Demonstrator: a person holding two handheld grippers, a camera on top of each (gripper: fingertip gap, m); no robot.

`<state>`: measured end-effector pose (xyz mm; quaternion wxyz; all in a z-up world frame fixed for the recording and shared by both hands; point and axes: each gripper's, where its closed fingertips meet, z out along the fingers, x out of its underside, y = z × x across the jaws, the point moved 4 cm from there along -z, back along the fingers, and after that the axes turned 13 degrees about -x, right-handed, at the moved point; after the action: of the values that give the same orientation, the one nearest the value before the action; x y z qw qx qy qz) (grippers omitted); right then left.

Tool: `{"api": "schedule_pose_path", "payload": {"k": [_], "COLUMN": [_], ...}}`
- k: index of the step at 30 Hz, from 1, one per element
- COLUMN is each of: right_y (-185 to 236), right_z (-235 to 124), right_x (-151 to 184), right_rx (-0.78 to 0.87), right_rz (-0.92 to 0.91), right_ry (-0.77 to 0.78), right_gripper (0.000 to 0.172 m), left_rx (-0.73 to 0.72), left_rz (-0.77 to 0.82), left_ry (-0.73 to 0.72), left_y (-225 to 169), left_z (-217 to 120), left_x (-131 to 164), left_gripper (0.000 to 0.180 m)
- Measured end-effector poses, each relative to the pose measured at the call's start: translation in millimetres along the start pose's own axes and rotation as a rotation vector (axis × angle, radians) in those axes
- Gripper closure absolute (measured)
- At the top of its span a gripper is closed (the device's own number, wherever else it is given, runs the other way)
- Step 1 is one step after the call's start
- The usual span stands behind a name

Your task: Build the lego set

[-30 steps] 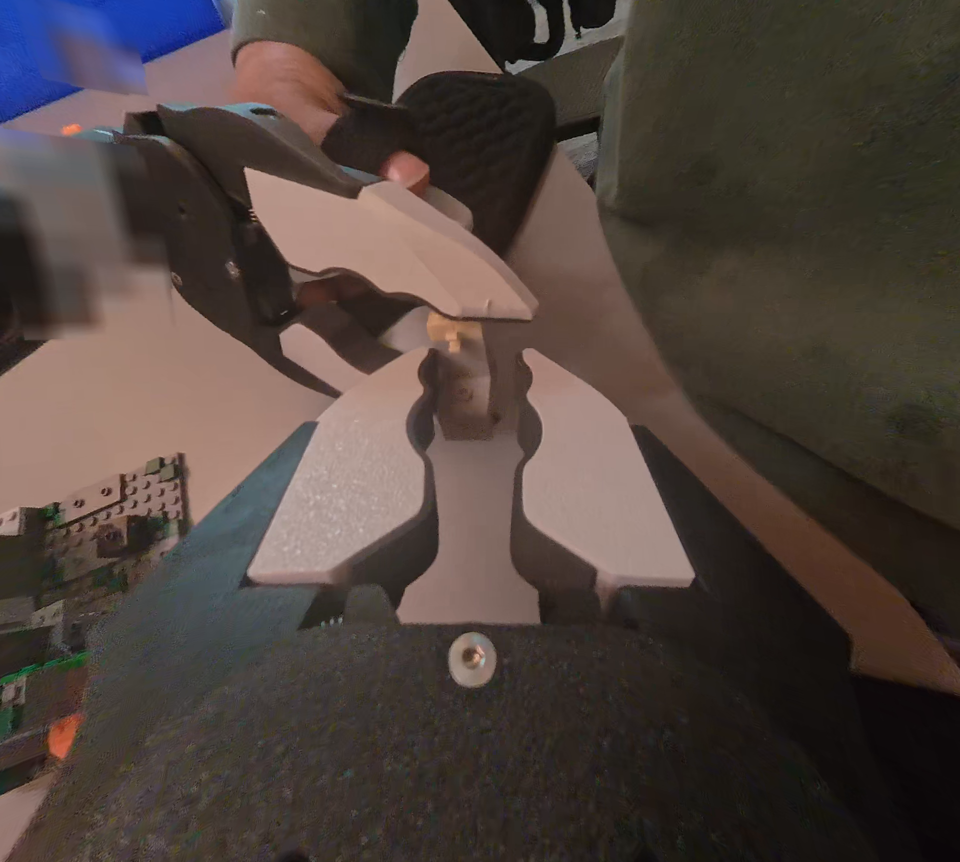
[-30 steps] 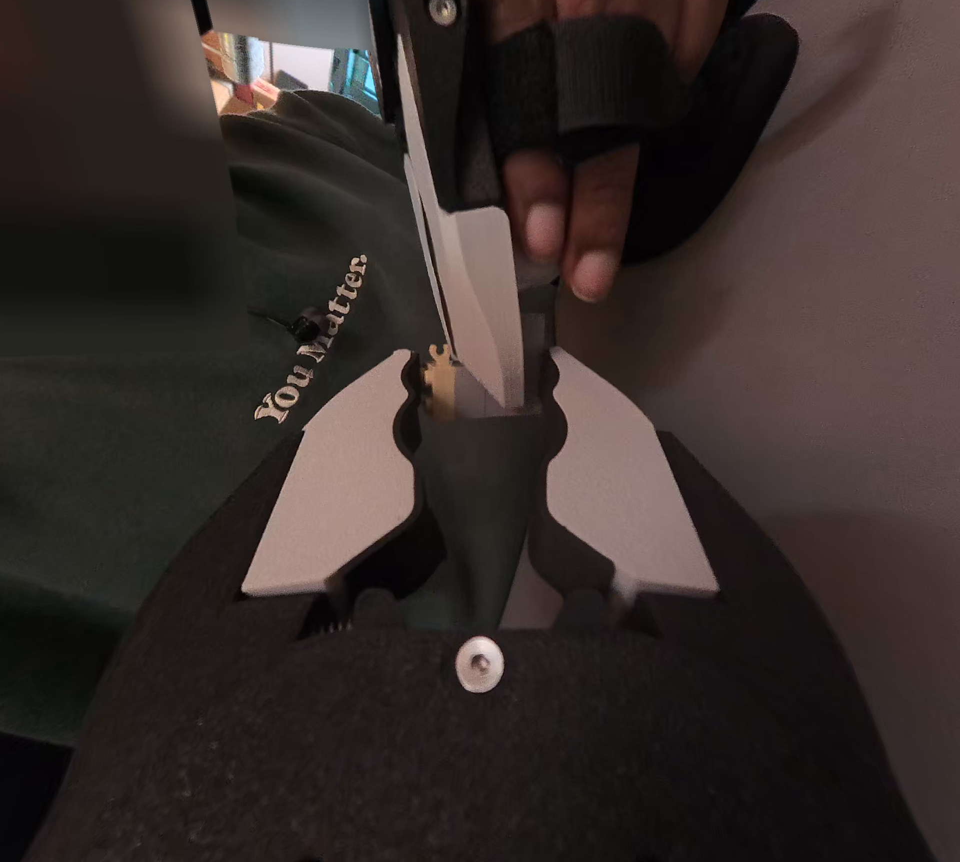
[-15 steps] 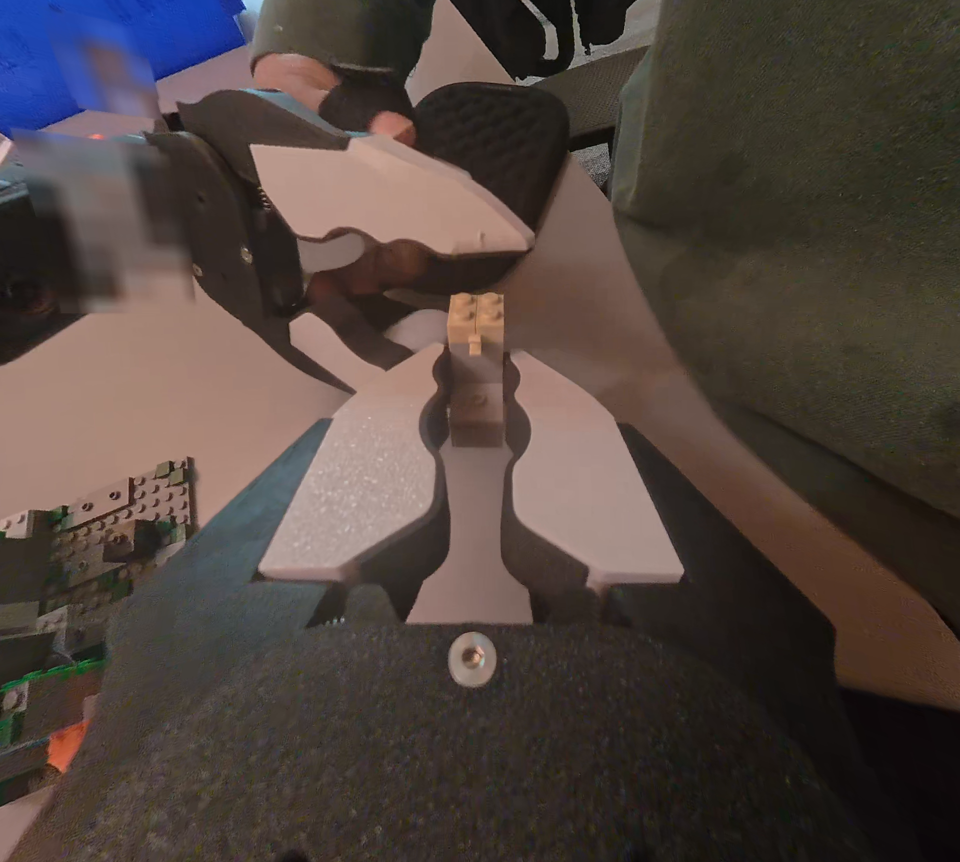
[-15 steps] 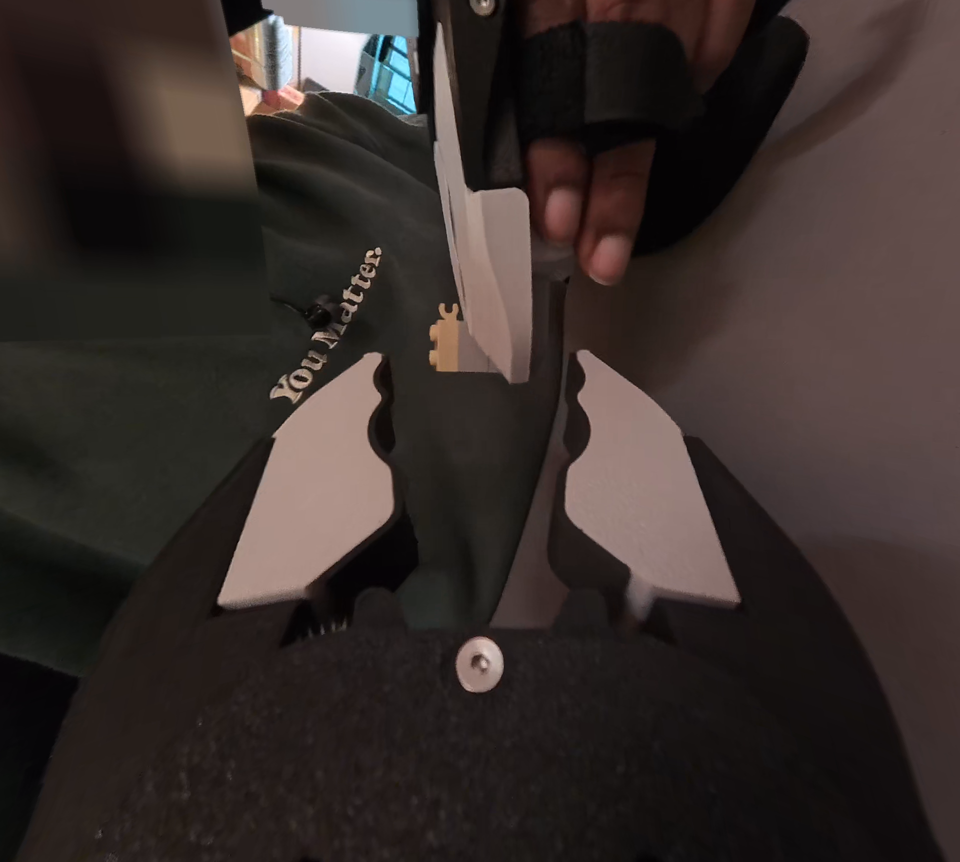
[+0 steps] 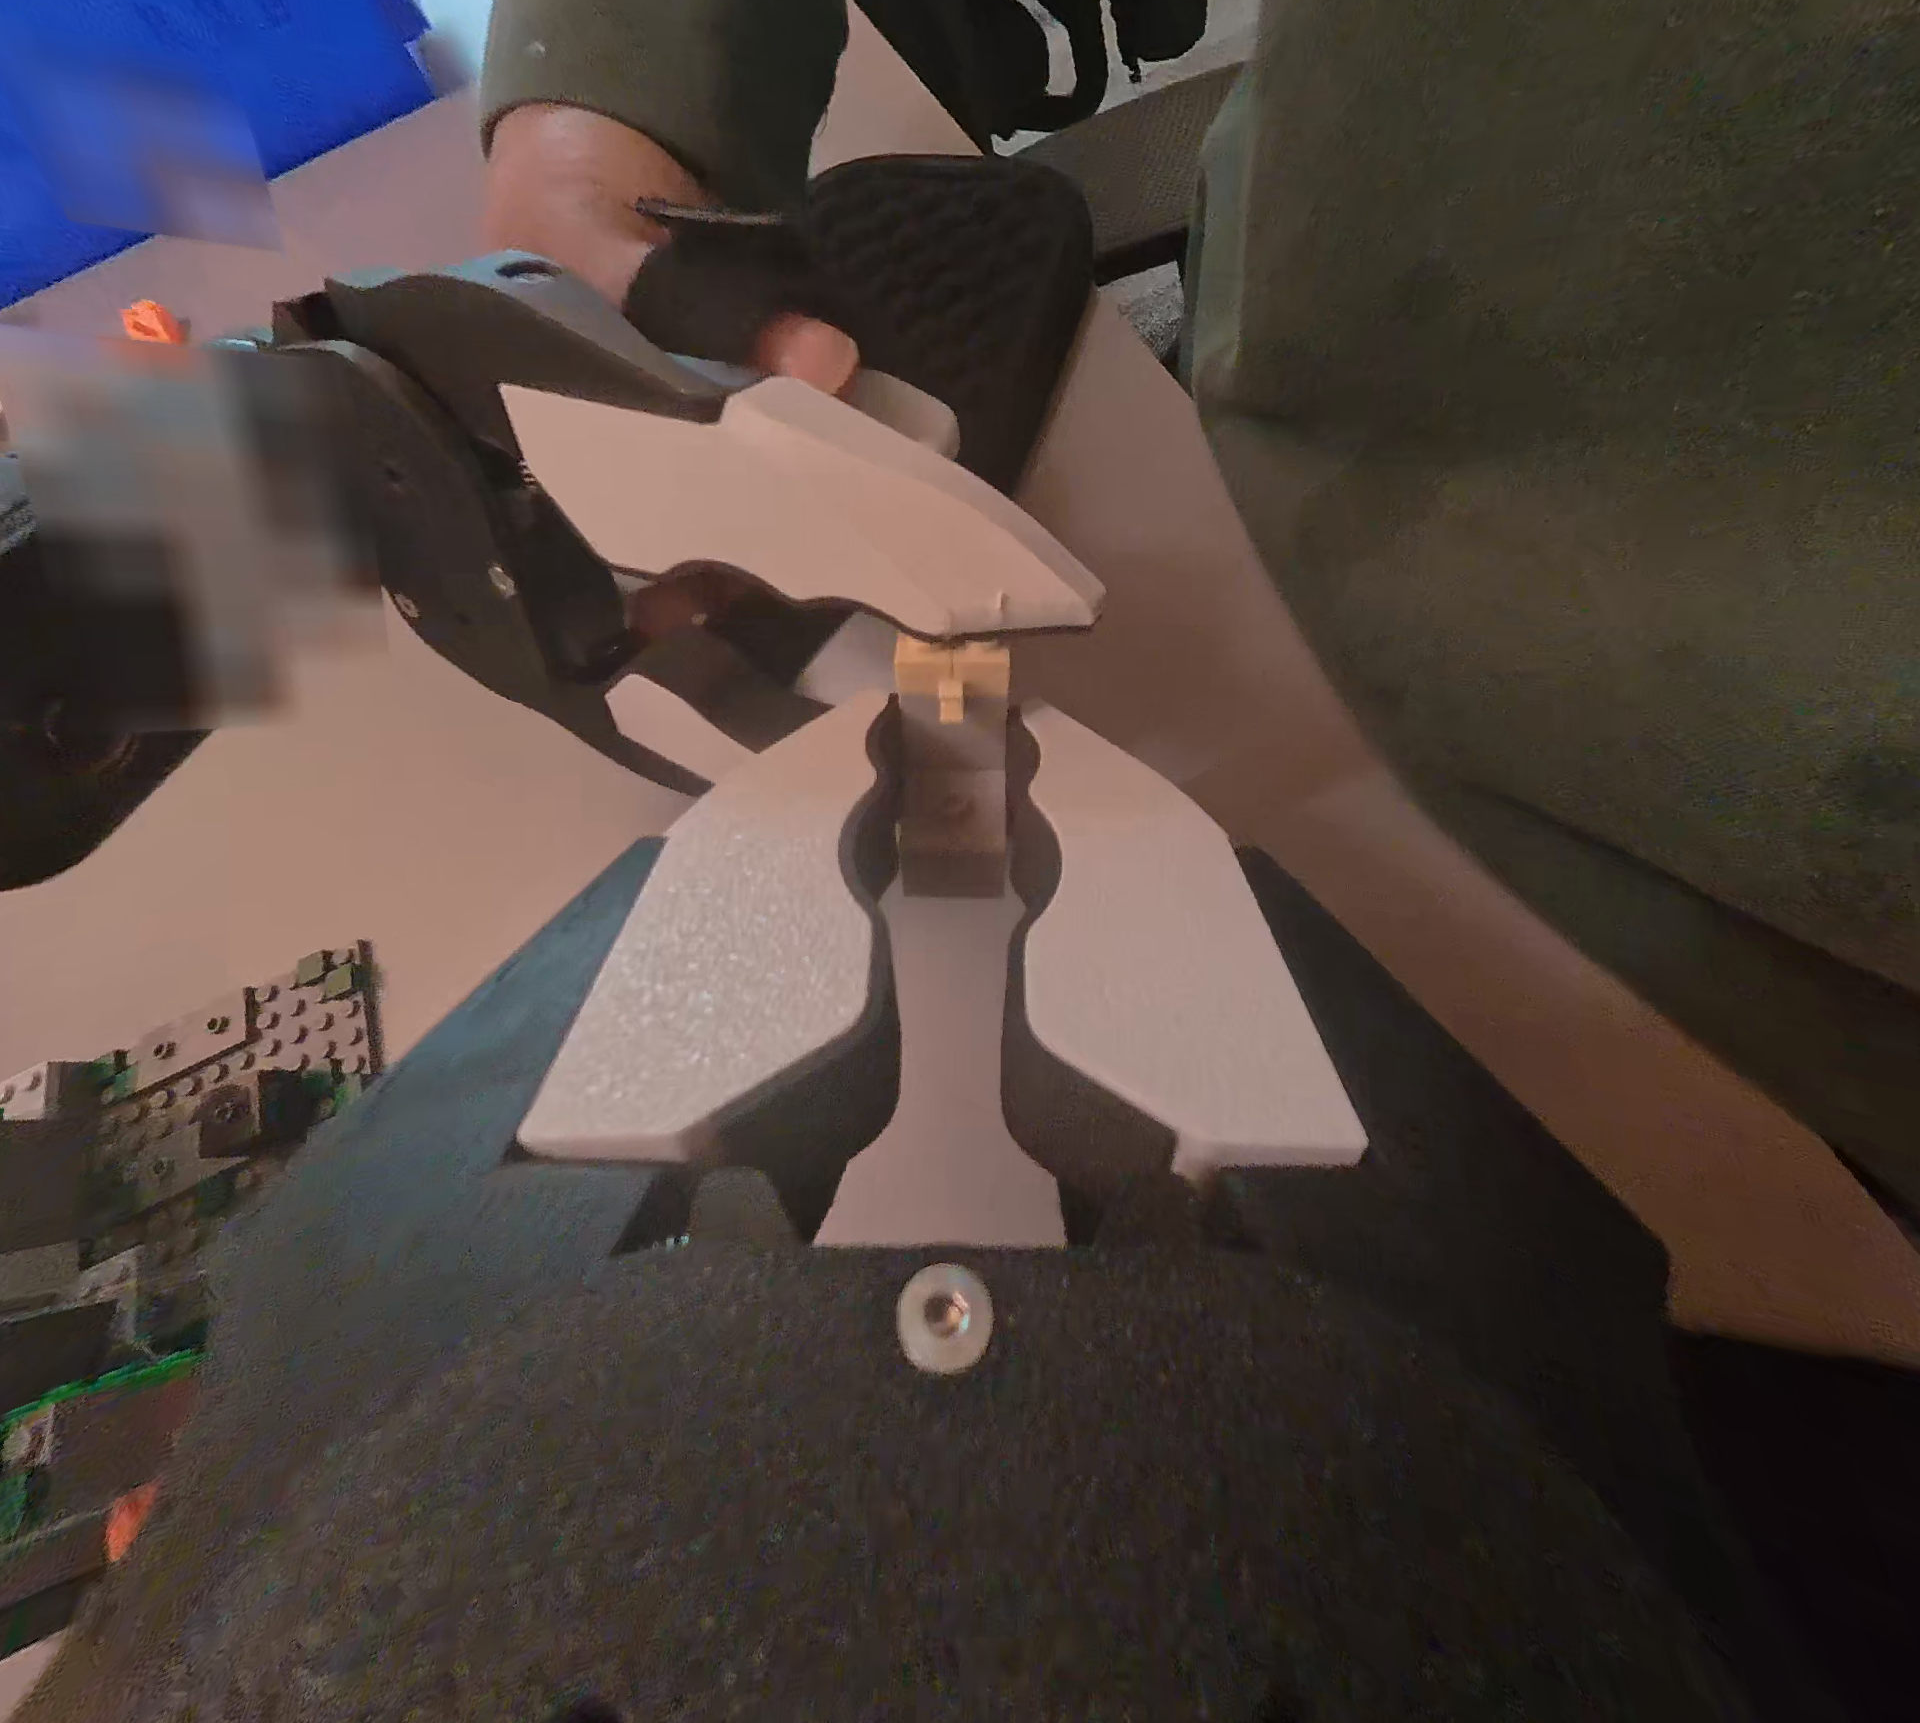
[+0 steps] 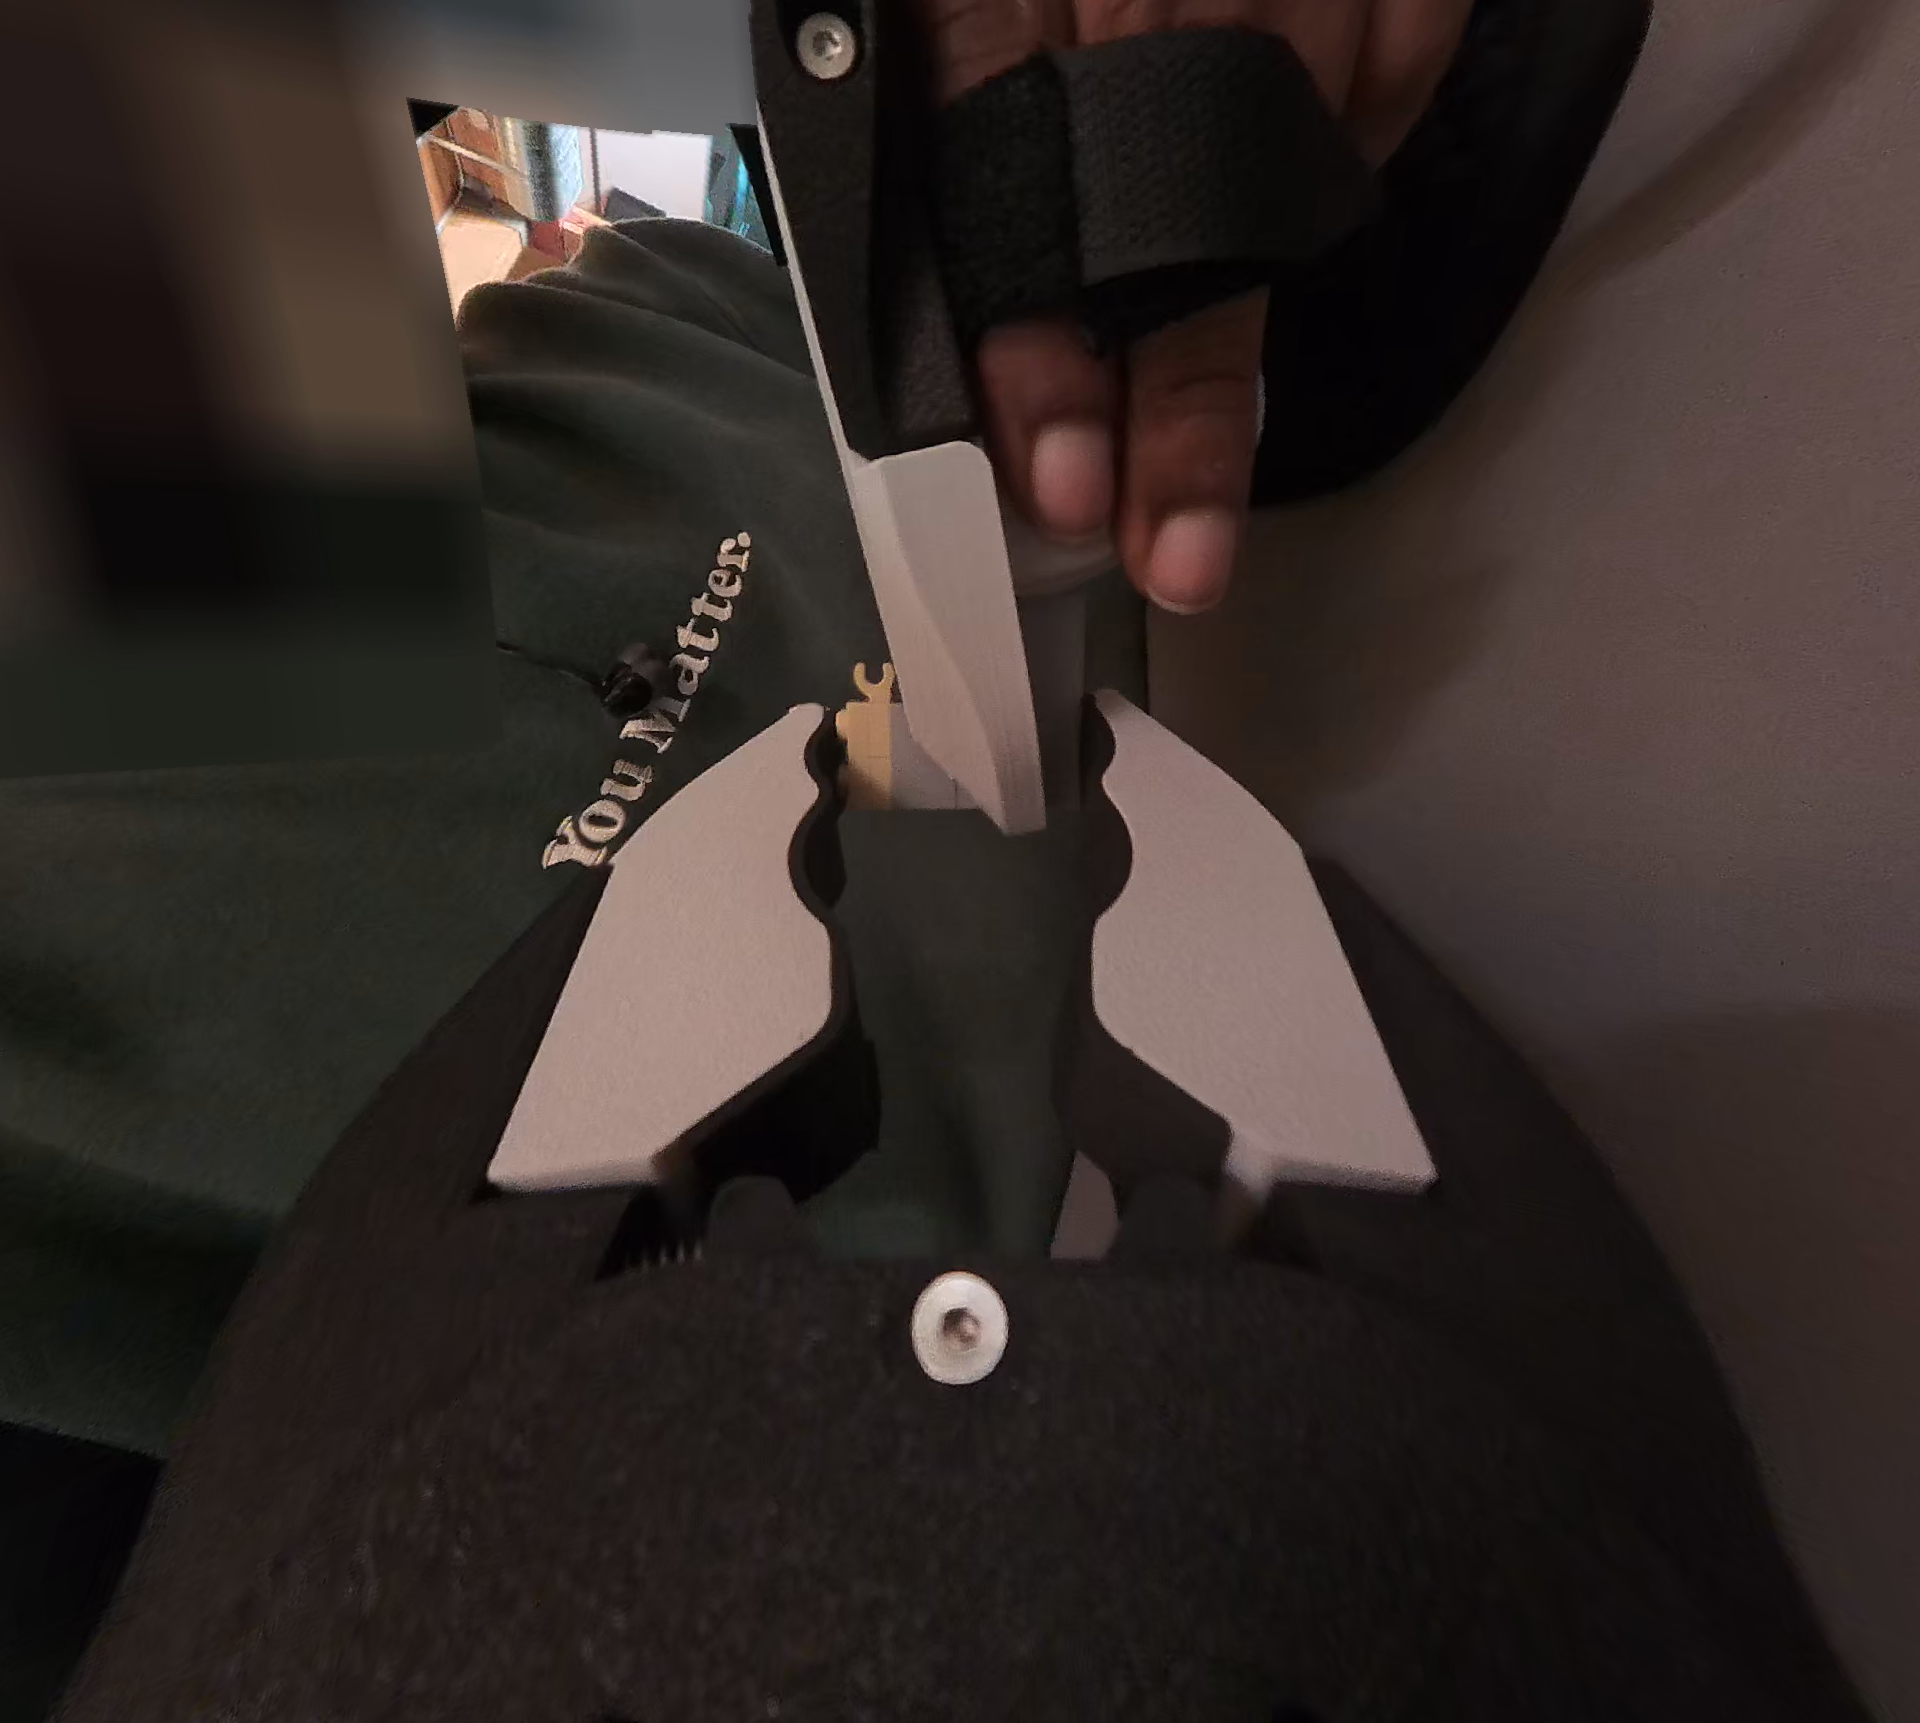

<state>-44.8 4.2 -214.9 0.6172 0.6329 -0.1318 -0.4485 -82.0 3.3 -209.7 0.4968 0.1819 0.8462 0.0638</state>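
Beige table [image 5: 312, 842] with brick build [image 5: 156, 1143], blue bin [image 5: 177, 0].

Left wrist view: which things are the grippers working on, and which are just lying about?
In hand: grey brick clamped in left gripper; tan piece on its end, under a right gripper finger.
Lying about: brick build, blue bin, orange bit.

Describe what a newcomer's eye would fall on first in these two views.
Dead centre of the left wrist view, the left gripper has its fingers pressed on a grey brick tipped with a small tan piece. The right gripper comes in from the left, one finger lying across that tan piece. A studded grey-green brick build sits lower left.
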Motion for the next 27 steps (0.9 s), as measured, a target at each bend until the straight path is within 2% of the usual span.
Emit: {"api": "schedule_pose_path", "payload": {"k": [1, 9, 12, 14, 17, 21, 24, 27], "right_y": [-1, 0, 4, 9, 10, 19, 18, 17], "right_z": [0, -2, -10, -20, -41, -52, -53, -50], "right_x": [1, -2, -9, -13, -16, -22, -26, -33], "right_rx": [0.008, 0.055, 0.125, 0.230, 0.508, 0.706, 0.789, 0.805], "right_rz": [0.005, -0.019, -0.093, -0.213, -0.428, -0.666, -0.732, -0.750], "right_ry": [0.000, -0.041, -0.070, -0.065, -0.011, -0.027, 0.009, 0.030], "right_gripper": [0.129, 0.128, 0.126, 0.122, 0.122, 0.130, 0.134, 0.135], "left_rx": [0.003, -0.011, -0.052, -0.091, -0.130, -0.159, -0.169, -0.167], "left_rz": [0.002, -0.032, -0.079, -0.121, -0.233, -0.359, -0.410, -0.427], "left_ry": [0.009, -0.006, -0.031, -0.045, -0.080, -0.107, -0.107, -0.100], "left_y": [-1, 4, 13, 22, 37, 52, 57, 56], "left_z": [1, 0, -2, -3, -4, -2, 2, 7], "left_x": [1, 2, 1, 5, 12, 24, 30, 33], "left_gripper": [0.163, 0.163, 0.163, 0.163, 0.163, 0.163, 0.163, 0.163]}}
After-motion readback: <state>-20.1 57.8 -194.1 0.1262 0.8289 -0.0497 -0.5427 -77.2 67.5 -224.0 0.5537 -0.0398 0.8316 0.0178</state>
